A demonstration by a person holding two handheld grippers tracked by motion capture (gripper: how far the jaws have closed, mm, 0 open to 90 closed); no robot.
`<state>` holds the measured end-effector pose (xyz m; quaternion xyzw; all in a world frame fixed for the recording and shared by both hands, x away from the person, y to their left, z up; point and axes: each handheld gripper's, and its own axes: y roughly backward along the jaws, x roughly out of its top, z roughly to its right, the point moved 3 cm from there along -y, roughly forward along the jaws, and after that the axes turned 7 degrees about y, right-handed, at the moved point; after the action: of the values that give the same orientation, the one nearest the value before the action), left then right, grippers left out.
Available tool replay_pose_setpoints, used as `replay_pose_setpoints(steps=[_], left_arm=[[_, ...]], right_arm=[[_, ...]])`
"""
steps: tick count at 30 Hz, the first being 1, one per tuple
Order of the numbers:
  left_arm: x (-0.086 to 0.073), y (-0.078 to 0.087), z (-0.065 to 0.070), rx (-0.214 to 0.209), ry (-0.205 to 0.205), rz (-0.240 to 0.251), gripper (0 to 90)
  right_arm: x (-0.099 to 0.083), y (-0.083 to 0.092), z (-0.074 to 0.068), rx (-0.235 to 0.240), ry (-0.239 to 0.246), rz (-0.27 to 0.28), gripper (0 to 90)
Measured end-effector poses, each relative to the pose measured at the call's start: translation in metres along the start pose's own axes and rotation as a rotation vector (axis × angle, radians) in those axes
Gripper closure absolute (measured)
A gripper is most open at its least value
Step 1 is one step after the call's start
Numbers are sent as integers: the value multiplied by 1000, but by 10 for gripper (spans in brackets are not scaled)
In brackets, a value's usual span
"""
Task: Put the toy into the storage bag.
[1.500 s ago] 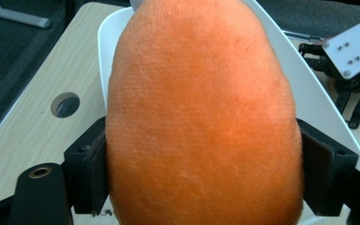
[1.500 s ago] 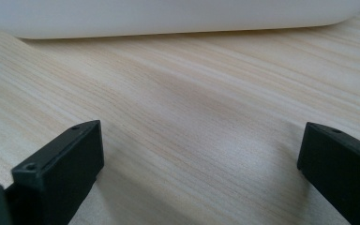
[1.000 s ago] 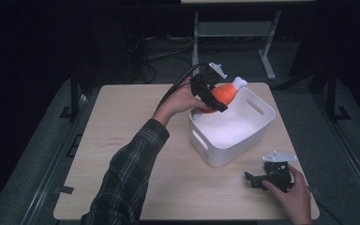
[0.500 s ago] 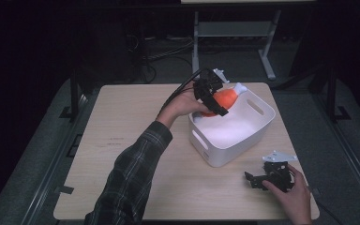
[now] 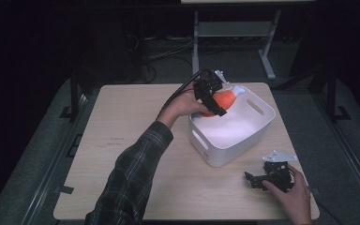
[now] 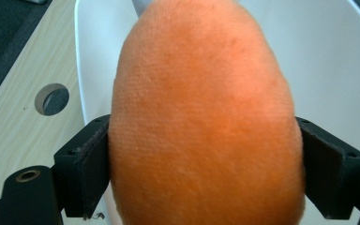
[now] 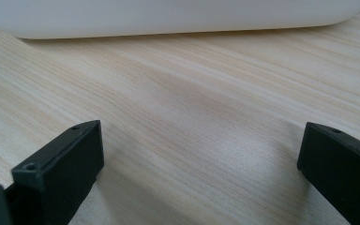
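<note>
Orange plush fills the left gripper [image 5: 214, 99]: its two black jaws press both sides of the soft orange toy [image 6: 206, 122], holding it above the far-left corner of the white bin [image 5: 262, 133]. A pale tip of the toy points away over the rim. I cannot see anything lying in the bin. Well apart, the right gripper [image 7: 201, 164] rests on the wooden table [image 5: 122, 140], jaws wide with nothing between them.

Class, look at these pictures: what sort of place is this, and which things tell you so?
Probably a lab or recording studio, not a home. A bare wooden table stands on dark flooring in a dim room, cables lie behind it beside a metal stand, and a person works with a handheld left tool gripping an orange plush toy.
</note>
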<state>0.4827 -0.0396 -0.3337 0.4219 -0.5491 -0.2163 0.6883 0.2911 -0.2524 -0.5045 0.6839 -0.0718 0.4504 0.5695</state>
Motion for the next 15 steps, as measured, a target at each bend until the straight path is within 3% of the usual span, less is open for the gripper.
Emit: replay_pose_setpoints(steps=[15], left_arm=[[-4,13,-3,4,16,43,136]], right_arm=[[0,0,0,-1,0,0,2]])
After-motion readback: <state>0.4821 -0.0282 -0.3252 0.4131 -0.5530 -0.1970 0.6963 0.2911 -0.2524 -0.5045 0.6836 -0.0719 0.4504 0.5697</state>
